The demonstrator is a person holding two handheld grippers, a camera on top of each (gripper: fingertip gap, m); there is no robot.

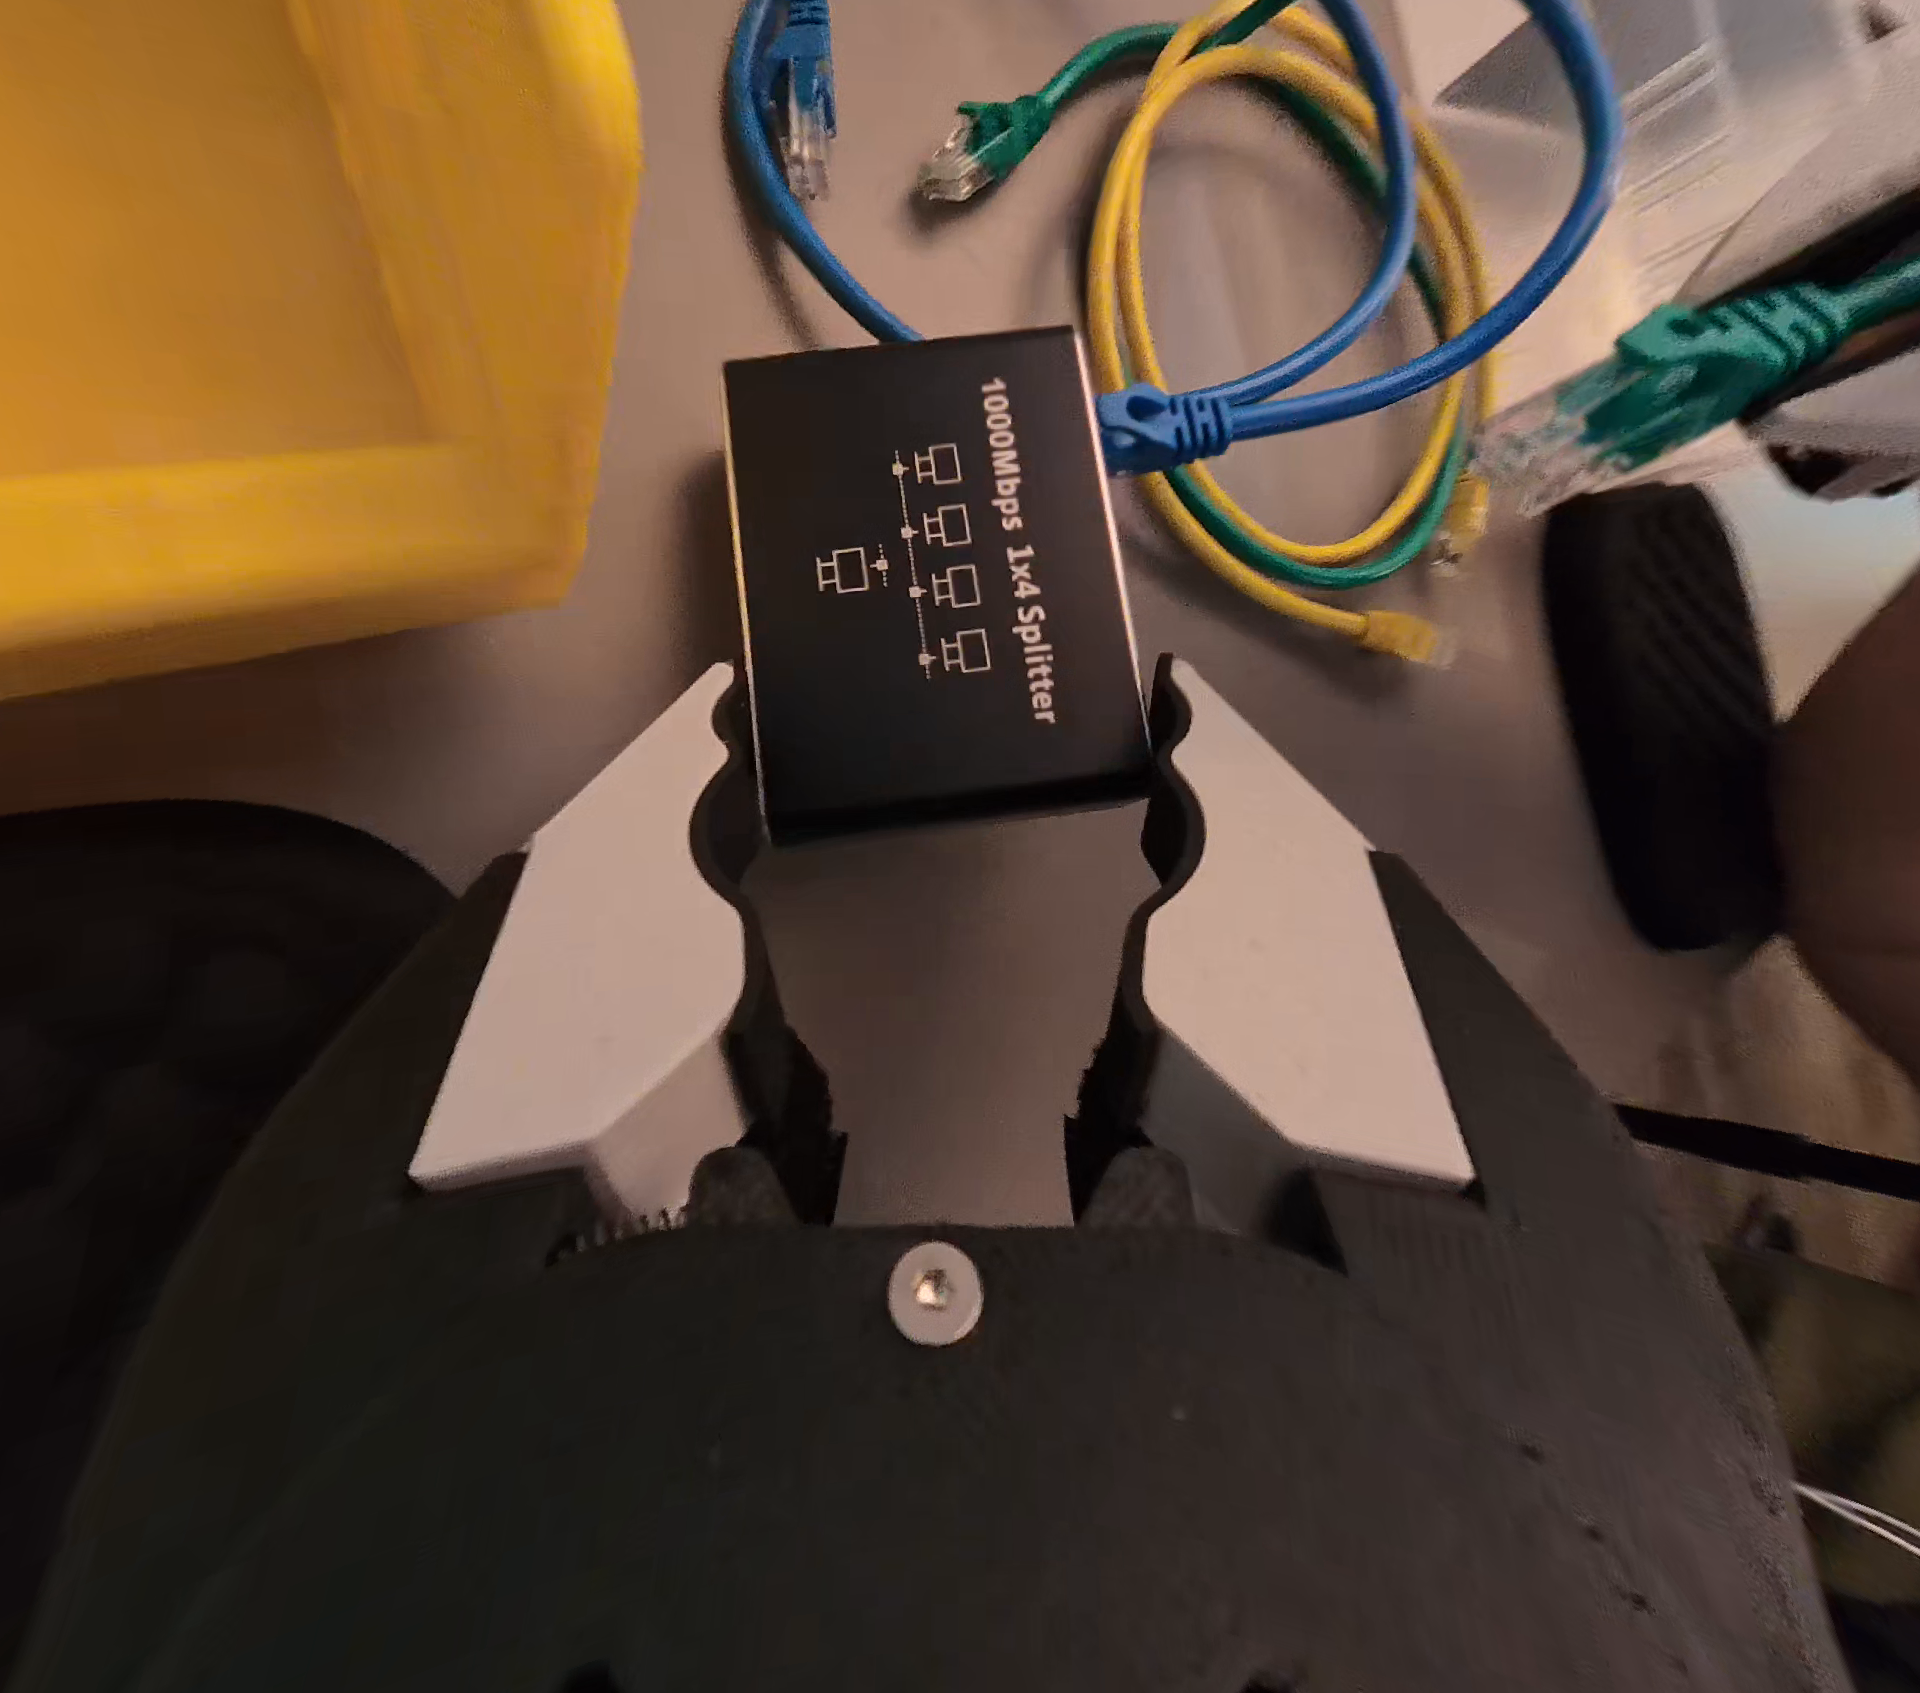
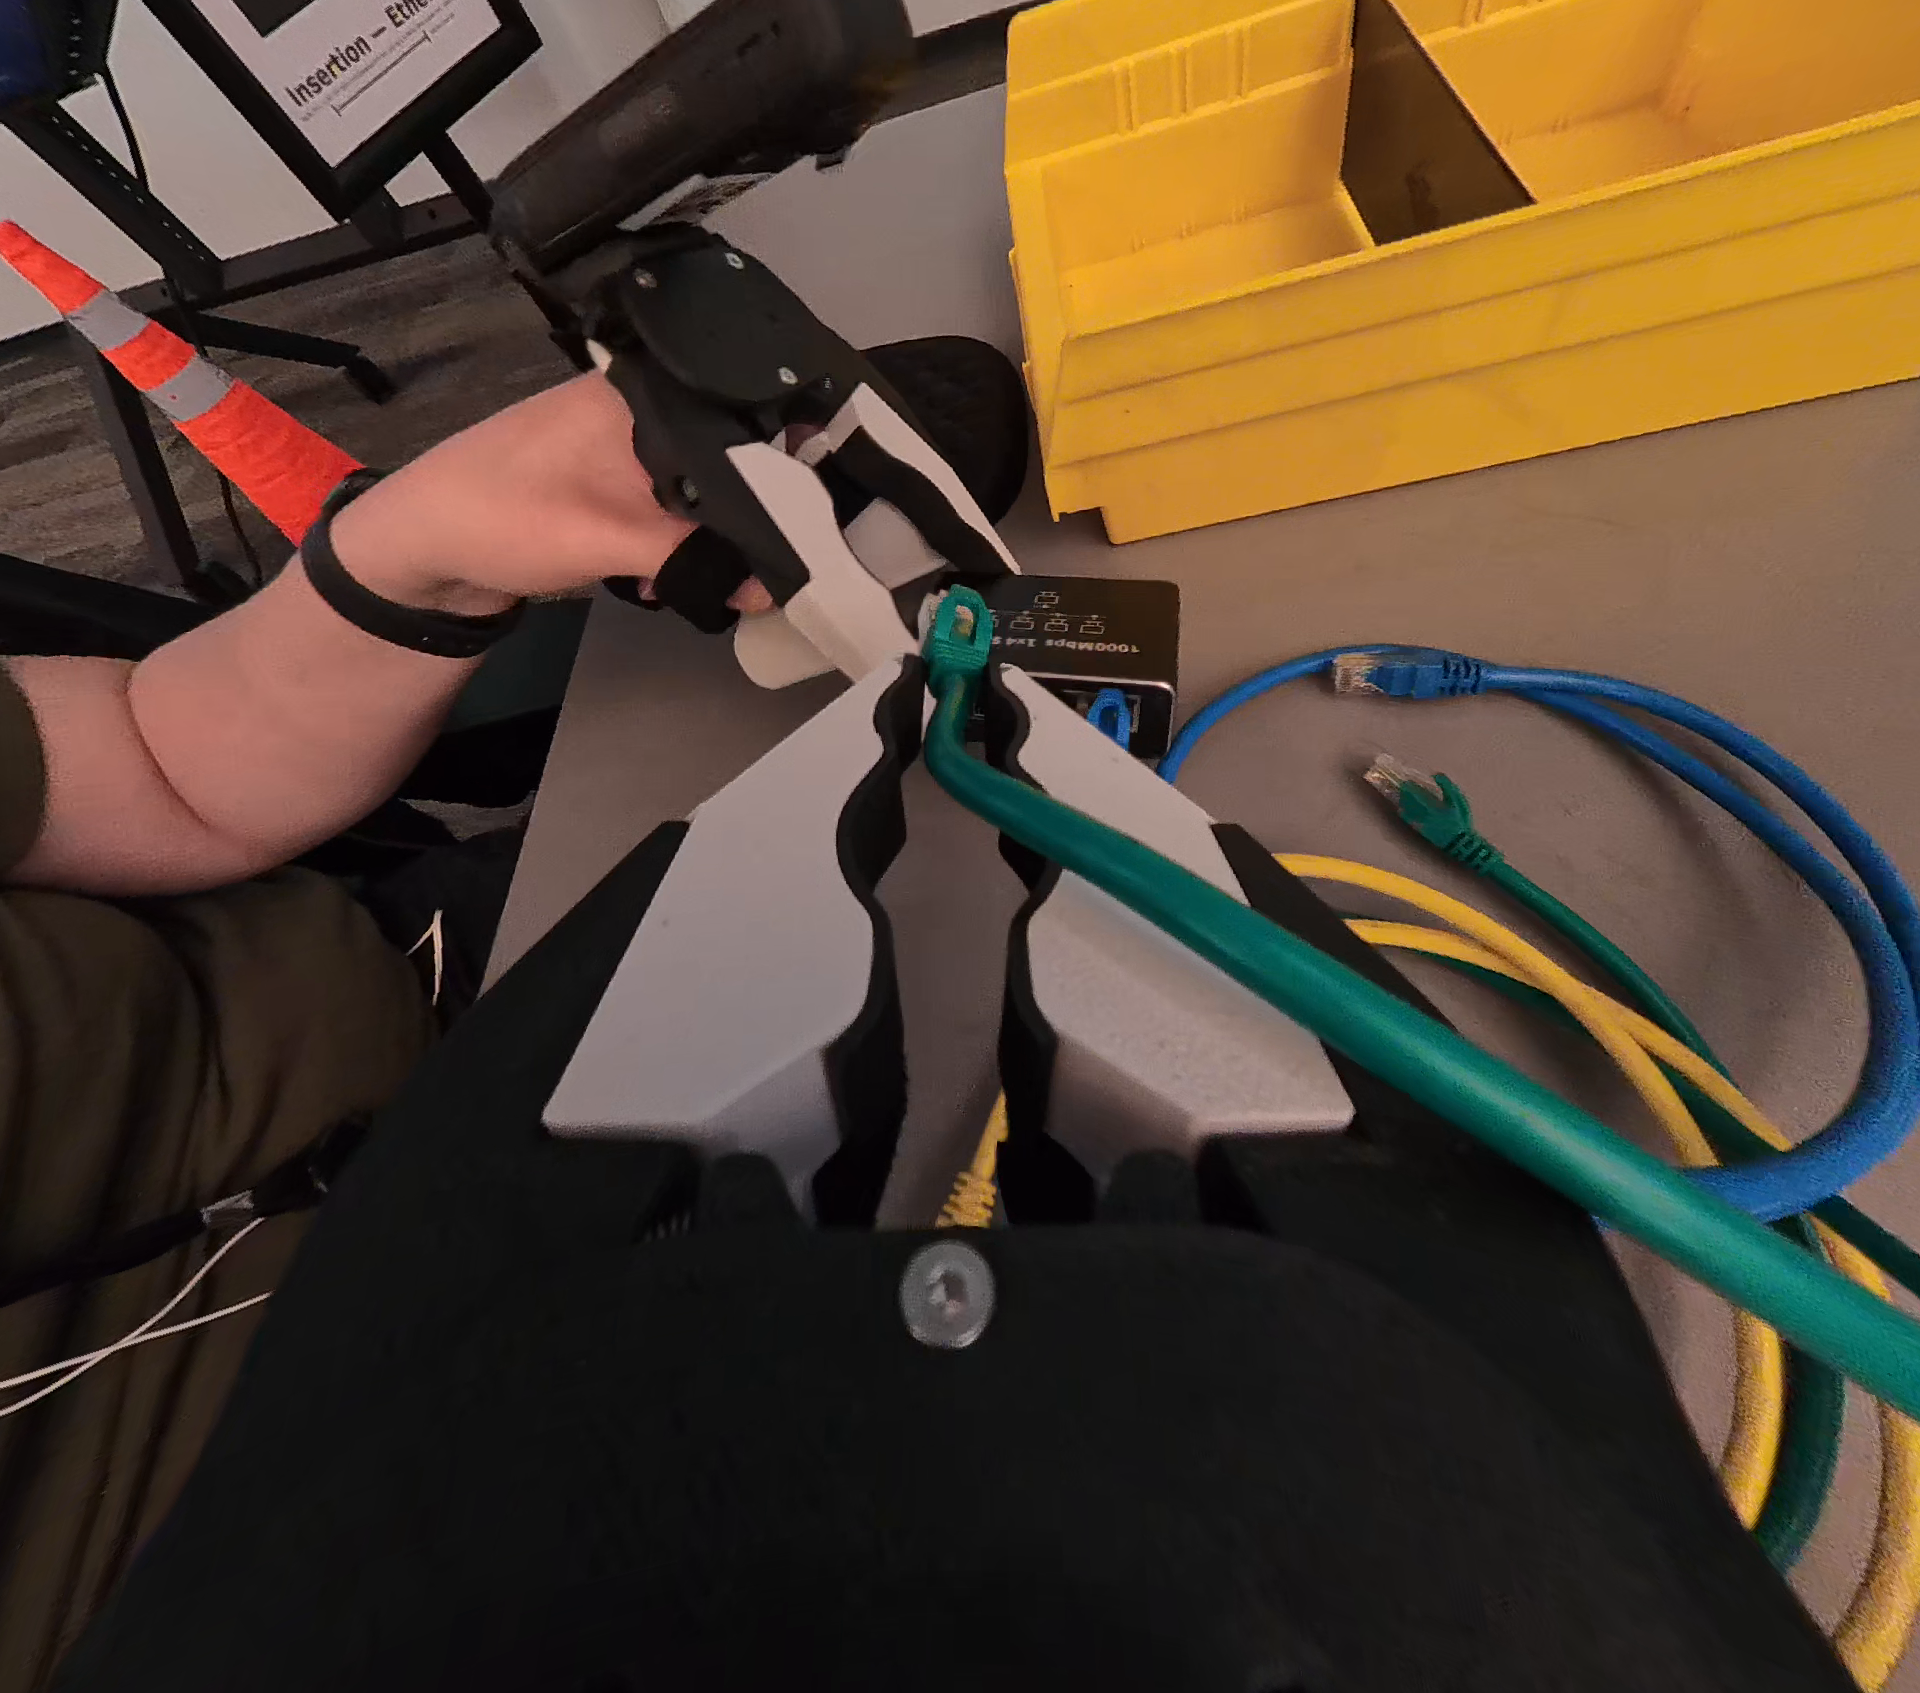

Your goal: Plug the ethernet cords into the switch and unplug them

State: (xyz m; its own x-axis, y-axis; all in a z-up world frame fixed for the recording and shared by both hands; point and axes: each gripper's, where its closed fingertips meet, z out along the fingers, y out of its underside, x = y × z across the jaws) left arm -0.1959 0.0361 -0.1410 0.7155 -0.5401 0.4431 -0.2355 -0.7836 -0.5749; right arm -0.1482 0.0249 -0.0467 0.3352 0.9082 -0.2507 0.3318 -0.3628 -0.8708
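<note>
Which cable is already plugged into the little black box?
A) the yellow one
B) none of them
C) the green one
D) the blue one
D: the blue cable's plug sits in the side of the black box, while the right tool holds the green plug short of it.

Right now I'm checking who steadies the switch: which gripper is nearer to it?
Left. The left gripper has its fingers clamped on the black switch, while the right gripper hovers just off its port side, holding a green ethernet plug.

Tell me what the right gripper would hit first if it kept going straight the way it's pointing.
Probably the black switch. The right gripper, carrying the green plug, points at its port side, near the plugged-in blue plug. Depth is uncertain.
</note>
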